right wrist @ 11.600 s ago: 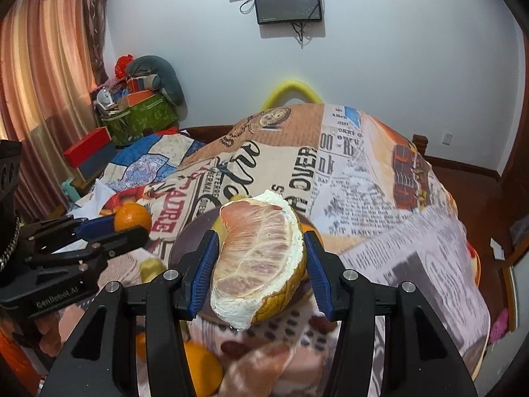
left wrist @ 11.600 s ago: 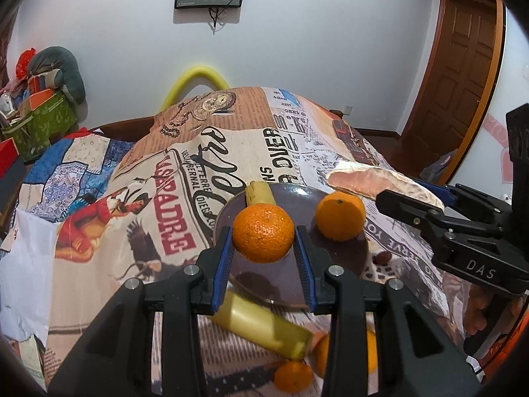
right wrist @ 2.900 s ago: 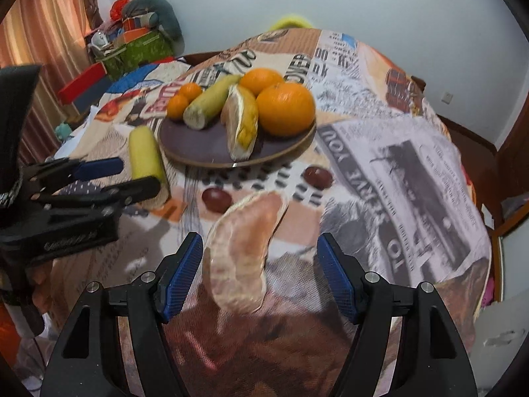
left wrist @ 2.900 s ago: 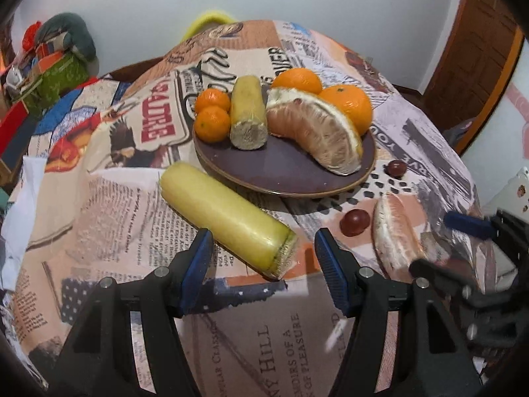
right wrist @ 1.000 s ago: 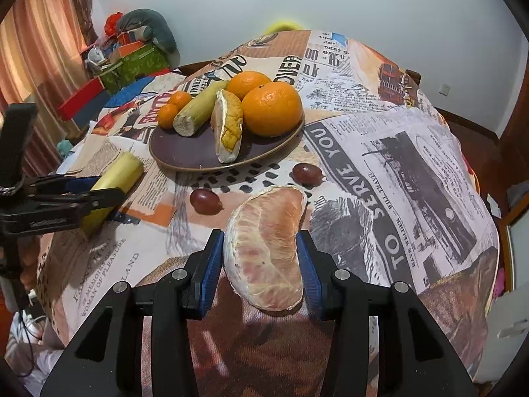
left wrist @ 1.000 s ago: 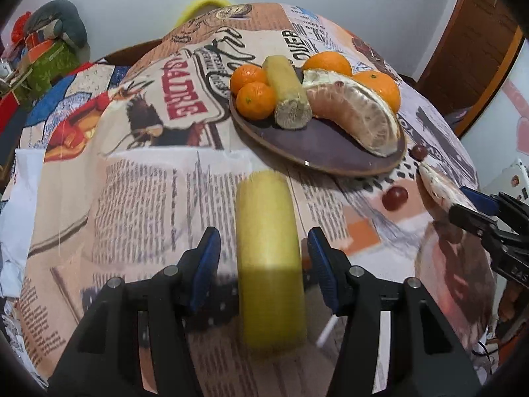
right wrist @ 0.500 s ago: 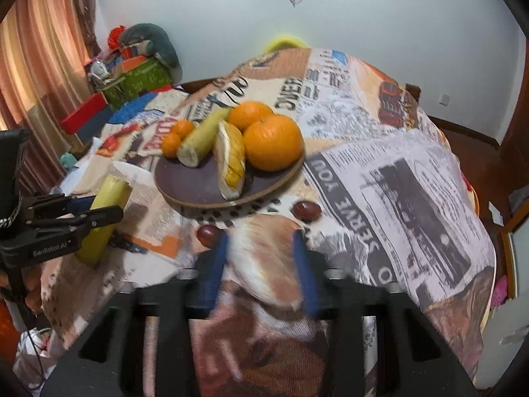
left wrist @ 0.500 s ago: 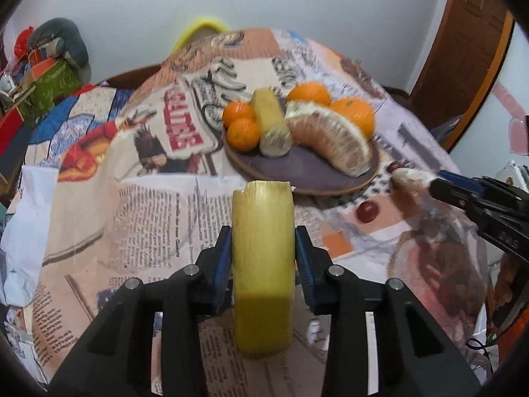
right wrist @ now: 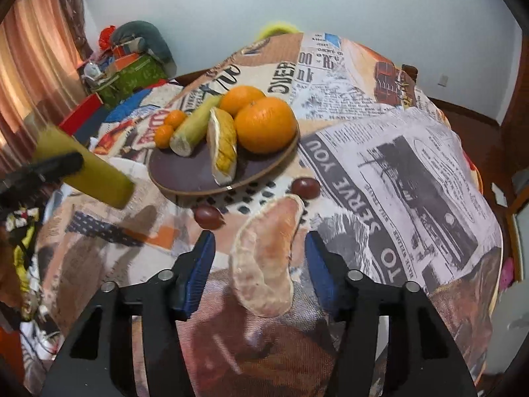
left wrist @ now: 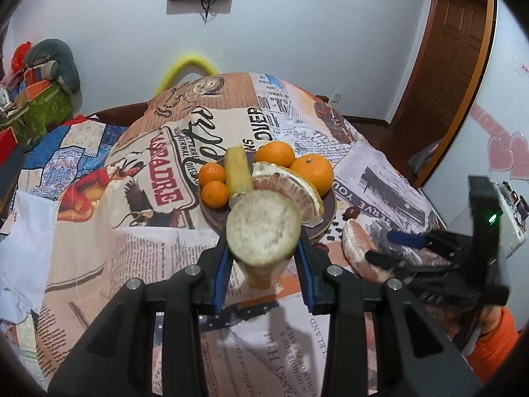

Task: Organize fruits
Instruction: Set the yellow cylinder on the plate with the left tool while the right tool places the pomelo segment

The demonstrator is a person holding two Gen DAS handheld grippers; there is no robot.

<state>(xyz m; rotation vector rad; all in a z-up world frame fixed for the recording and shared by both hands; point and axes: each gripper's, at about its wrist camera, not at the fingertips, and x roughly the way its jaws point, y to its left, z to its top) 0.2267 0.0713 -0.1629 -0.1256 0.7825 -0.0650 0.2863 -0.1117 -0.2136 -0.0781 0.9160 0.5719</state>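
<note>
A: Newsprint cloth over the counter [left wrist: 132,264], white wall and a wooden door behind. Whereabouts of the yellow-green stalk [left wrist: 263,225]?

B: Clamped in the left gripper [left wrist: 263,258], lifted off the cloth, pale cut end toward the lens.

A: Long axis?

B: Roughly along the gripper's own reach in the left wrist view. Slanted in the right wrist view, lower end aimed at the plate [right wrist: 191,168]. Plate straight ahead, near the counter's middle, just beyond the raised end.

A: Room on it?

B: Bare only toward the near rim. Farther back: two small oranges [left wrist: 213,173], a second stalk [left wrist: 238,175] lying front to back, a pomelo wedge [left wrist: 291,192], two large oranges [left wrist: 310,170]. Probably best laid parallel to that second stalk, as a judgement only.

A: Other side?

B: Right gripper [right wrist: 259,248] released, jaws standing wide around a peeled pomelo segment [right wrist: 264,264], cloth showing between the left jaw and the fruit. Resting on the cloth or just above it: too blurred to tell. Just off the plate's near right rim, long axis pointing at the plate.

A: Nearer hand?

B: Left for the stalk, right for the segment and for the two dark red fruits [right wrist: 209,216] on the cloth between segment and plate.

A: Risk?

B: Crowding at the near rim, likely. Possibly a rolling stalk.
</note>
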